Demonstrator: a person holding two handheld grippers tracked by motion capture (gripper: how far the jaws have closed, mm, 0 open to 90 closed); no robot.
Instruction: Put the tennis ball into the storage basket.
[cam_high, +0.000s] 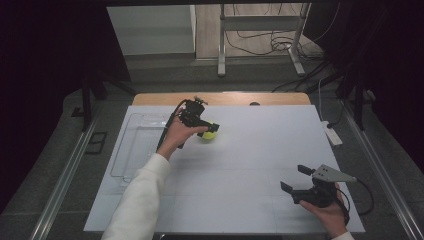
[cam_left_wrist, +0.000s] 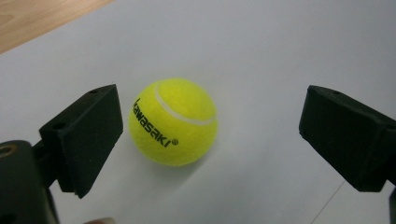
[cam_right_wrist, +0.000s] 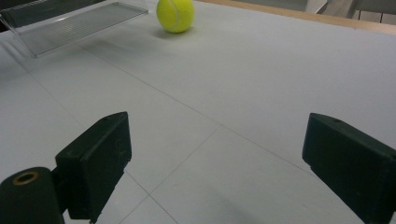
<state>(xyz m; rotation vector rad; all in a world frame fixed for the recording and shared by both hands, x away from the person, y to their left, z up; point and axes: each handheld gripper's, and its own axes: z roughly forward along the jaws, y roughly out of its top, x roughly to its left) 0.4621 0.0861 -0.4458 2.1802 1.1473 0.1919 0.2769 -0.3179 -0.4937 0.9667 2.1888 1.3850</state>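
The left gripper (cam_left_wrist: 210, 140) is spread wide with the yellow tennis ball (cam_left_wrist: 173, 122) lying on the white mat (cam_left_wrist: 280, 46) between its fingers (cam_left_wrist: 84, 140), nearer the left one and not clasped; the right gripper (cam_right_wrist: 219, 163) gapes too, released, the ball well beyond its fingers (cam_right_wrist: 100, 158).

- The ball (cam_high: 208, 135) sits on the counter (cam_high: 250, 150), toward the back.
- The tray (cam_high: 135, 145) lies left of the ball.
- The right hand-held gripper (cam_high: 295, 180) is at the front right, well apart from the ball.
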